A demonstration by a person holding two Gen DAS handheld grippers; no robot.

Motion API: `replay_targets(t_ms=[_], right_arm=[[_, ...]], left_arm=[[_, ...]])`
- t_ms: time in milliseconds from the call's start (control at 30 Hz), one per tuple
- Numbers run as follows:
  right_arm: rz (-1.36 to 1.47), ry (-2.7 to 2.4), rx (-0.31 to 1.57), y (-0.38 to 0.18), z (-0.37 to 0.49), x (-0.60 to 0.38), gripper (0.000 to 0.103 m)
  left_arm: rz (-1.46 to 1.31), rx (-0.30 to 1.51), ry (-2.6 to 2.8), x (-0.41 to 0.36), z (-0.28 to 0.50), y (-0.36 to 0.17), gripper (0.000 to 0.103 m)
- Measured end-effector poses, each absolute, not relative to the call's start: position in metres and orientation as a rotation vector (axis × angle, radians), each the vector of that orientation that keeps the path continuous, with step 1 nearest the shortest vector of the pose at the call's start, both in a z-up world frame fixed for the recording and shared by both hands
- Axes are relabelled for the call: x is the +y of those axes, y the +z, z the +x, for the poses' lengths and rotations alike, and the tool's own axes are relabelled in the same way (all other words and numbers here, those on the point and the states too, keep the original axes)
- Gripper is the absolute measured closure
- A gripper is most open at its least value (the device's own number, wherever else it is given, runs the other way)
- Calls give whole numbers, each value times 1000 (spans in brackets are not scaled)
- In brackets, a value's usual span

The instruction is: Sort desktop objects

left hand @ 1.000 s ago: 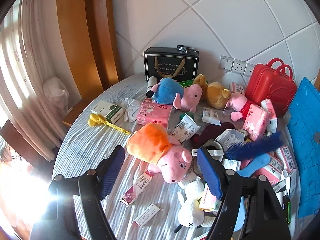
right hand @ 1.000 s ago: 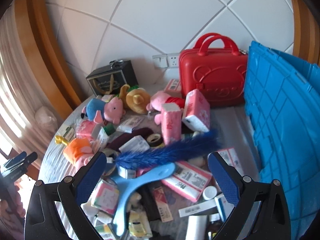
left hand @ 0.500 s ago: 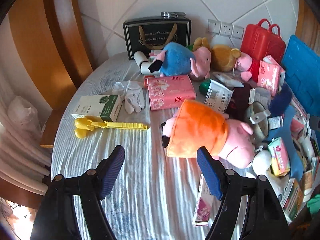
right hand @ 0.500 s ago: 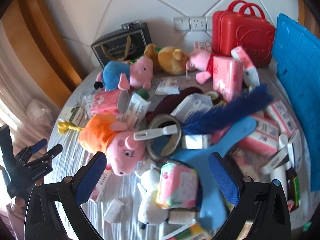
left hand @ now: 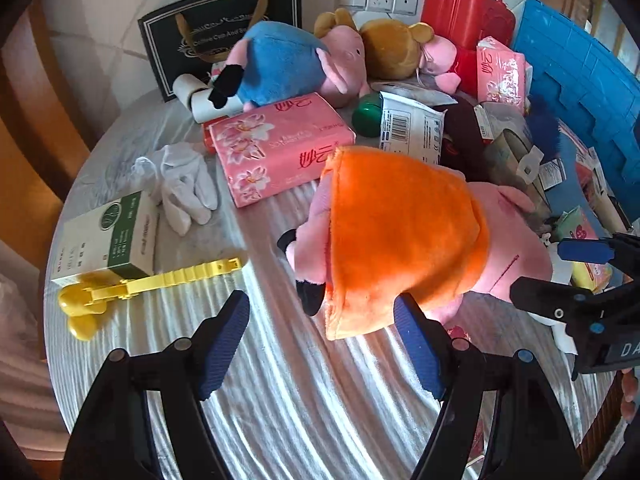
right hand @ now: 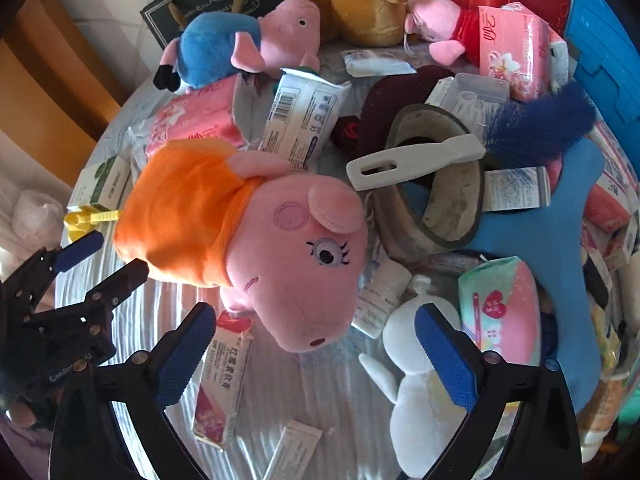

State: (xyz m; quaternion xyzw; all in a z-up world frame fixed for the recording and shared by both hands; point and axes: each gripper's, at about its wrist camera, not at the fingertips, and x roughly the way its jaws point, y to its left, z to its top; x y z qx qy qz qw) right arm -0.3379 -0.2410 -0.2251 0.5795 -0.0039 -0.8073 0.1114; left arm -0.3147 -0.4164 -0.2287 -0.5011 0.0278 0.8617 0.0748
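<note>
Nothing looks sorted yet; the table (left hand: 280,380) is piled with toys, tissue packs and boxes. Both grippers are spread apart and empty. The right gripper (right hand: 316,356) has just been closing a little, with the pig toy in the orange dress (right hand: 248,236) at its 12 o'clock. The left gripper (left hand: 320,344) has the pig at 1 o'clock.

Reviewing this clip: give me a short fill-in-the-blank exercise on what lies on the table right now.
1. The pig plush nearest both grippers wears a dress coloured ____.
2. The white gloves lie beside a tissue pack coloured ____.
3. The left gripper stands ____, its pads not pressing anything.
4. The case against the wall is coloured ____.

Missing words: orange; pink; open; red
</note>
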Motion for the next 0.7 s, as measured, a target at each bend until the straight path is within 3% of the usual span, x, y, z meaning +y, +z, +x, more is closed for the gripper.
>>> replay_targets(t_ms=[333,433,567,700], right_arm=[[1714,-2365,-51,-245,-359,-242,14],[1679,-2346,-20,-244,-359,-247,31],[1665,-2361,23,-241,-356,-246,38],[1616,-2377,41,-226,-345,-238,46]], left_arm=[[-1499,148,2463,-402,-335,-249,29],[-1509,197,2432,-390,-340,-258,29],[-1449,219,2432,-376,-338,-254,54],[-1382,173,2468,-380,-327,-235,68]])
